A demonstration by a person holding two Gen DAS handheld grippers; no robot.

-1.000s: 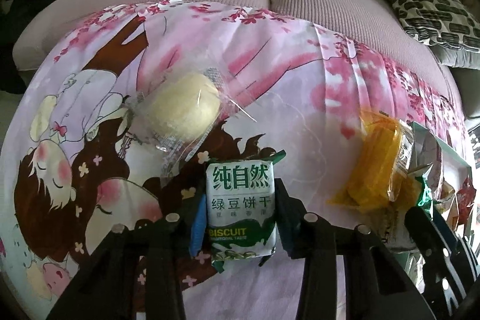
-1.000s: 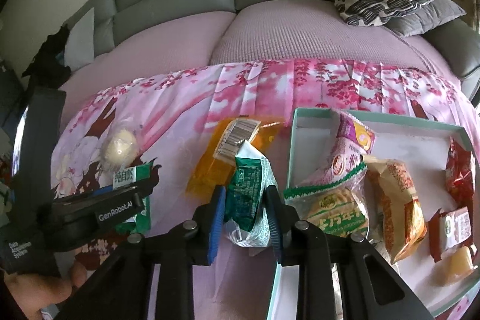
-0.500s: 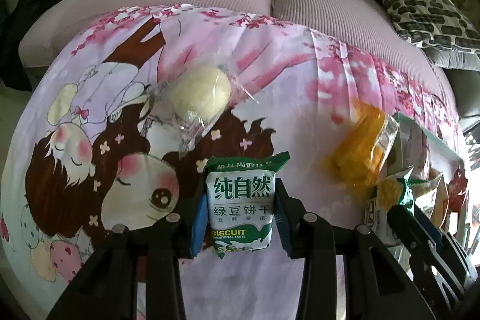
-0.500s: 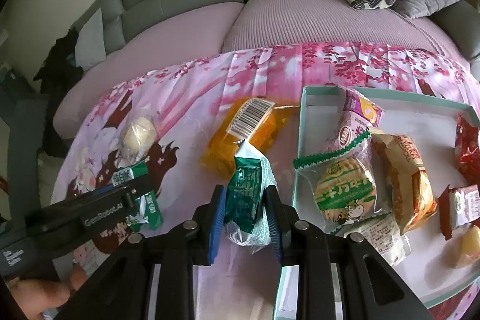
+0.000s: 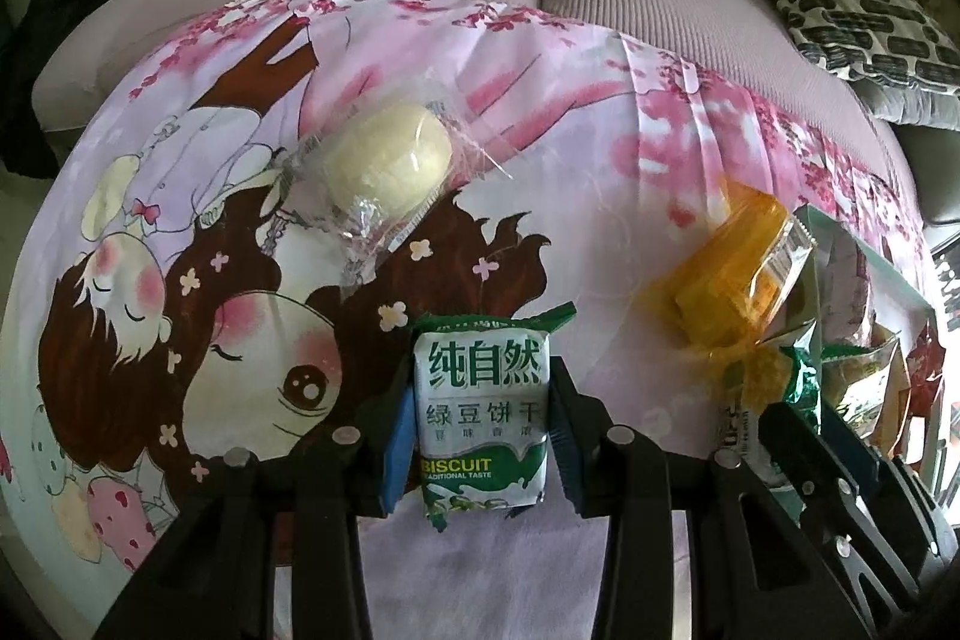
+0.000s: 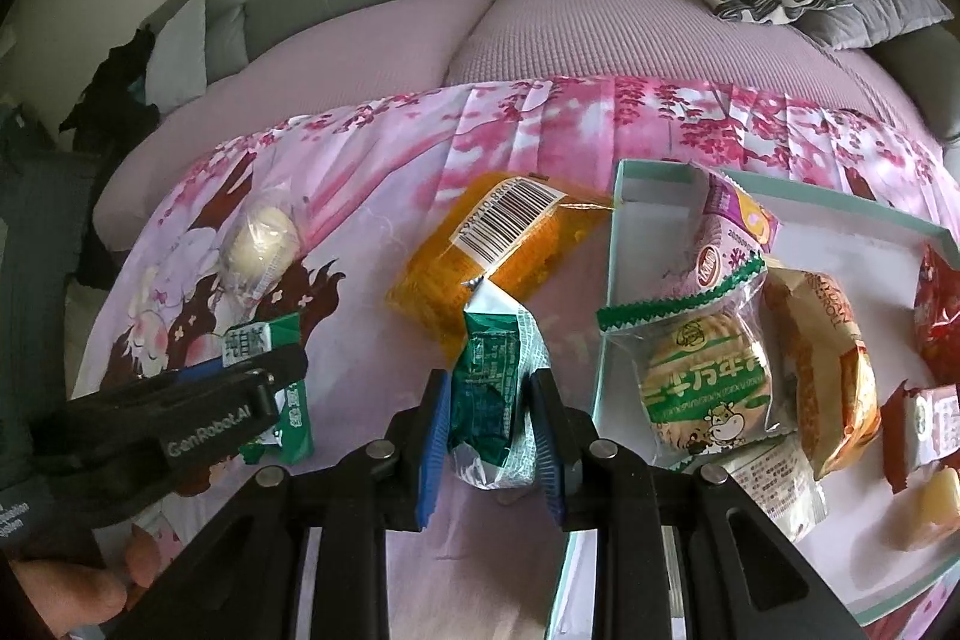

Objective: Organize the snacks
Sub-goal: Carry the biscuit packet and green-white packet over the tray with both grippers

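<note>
A green-and-white biscuit packet (image 5: 483,409) is gripped upright between the blue pads of the left tongs (image 5: 483,430), above the pink printed cloth (image 5: 570,148). A dark green snack packet (image 6: 493,388) is clamped in the right tongs (image 6: 492,430), just beside the pale green box (image 6: 606,340) of wrapped snacks. Farther off on the cloth an orange packet (image 6: 498,250) and a clear-wrapped pale bun (image 5: 387,160) are seen, with the sofa (image 6: 540,34) behind.

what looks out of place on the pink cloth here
Two snacks lie loose on the cloth, outside the tray: an orange packet beside its edge and a pale round bun farther left. Nothing looks spilled or torn.
</note>
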